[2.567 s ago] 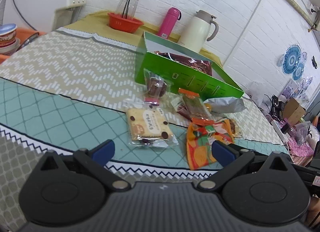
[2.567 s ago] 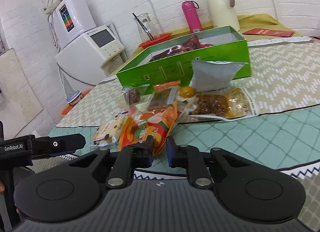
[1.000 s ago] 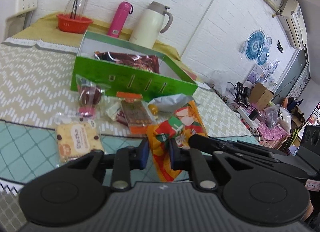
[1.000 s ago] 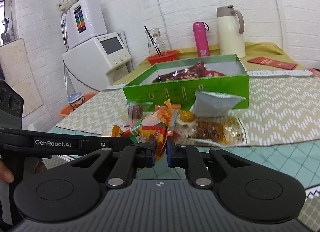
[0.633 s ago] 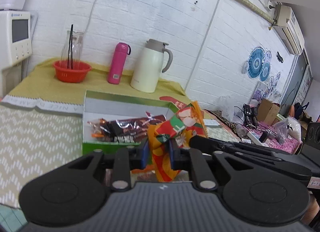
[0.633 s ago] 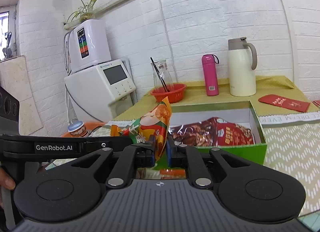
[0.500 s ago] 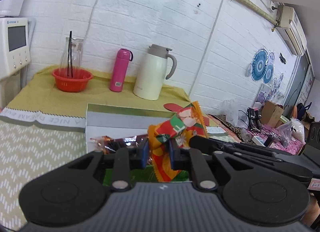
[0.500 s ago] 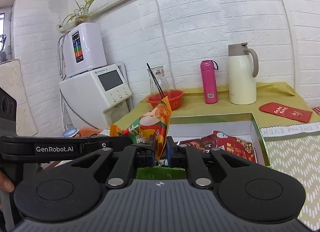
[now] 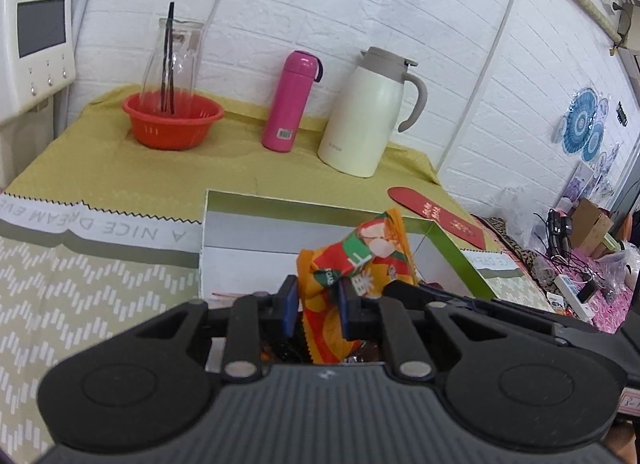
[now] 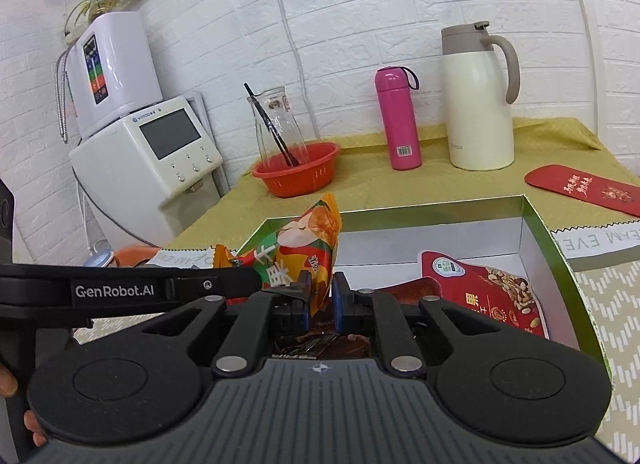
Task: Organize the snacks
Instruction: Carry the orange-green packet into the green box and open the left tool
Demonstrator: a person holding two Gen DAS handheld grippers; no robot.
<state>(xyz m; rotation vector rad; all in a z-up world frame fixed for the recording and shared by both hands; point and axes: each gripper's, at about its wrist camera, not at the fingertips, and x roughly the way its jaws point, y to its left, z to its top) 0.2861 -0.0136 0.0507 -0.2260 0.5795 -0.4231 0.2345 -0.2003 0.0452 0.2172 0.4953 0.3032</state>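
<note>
Both grippers hold the same orange and green snack bag (image 9: 352,264), also in the right wrist view (image 10: 298,250). My left gripper (image 9: 318,300) is shut on its lower part. My right gripper (image 10: 320,296) is shut on its edge. The bag hangs above the open green box (image 9: 448,248), whose white inner wall (image 10: 440,238) shows in the right wrist view. A red nut packet (image 10: 488,300) and dark wrapped snacks (image 10: 320,344) lie inside the box. The snacks left on the table are hidden.
Behind the box on the yellow cloth stand a cream thermos jug (image 9: 368,112), a pink bottle (image 9: 290,102) and an orange bowl (image 9: 172,120) with a glass carafe. A red envelope (image 10: 584,188) lies to the right. A water dispenser (image 10: 152,148) stands at the left.
Both grippers have carried the snack bag forward and lower over the open box. The box interior now fills the near view and the table snacks have dropped out of sight.
</note>
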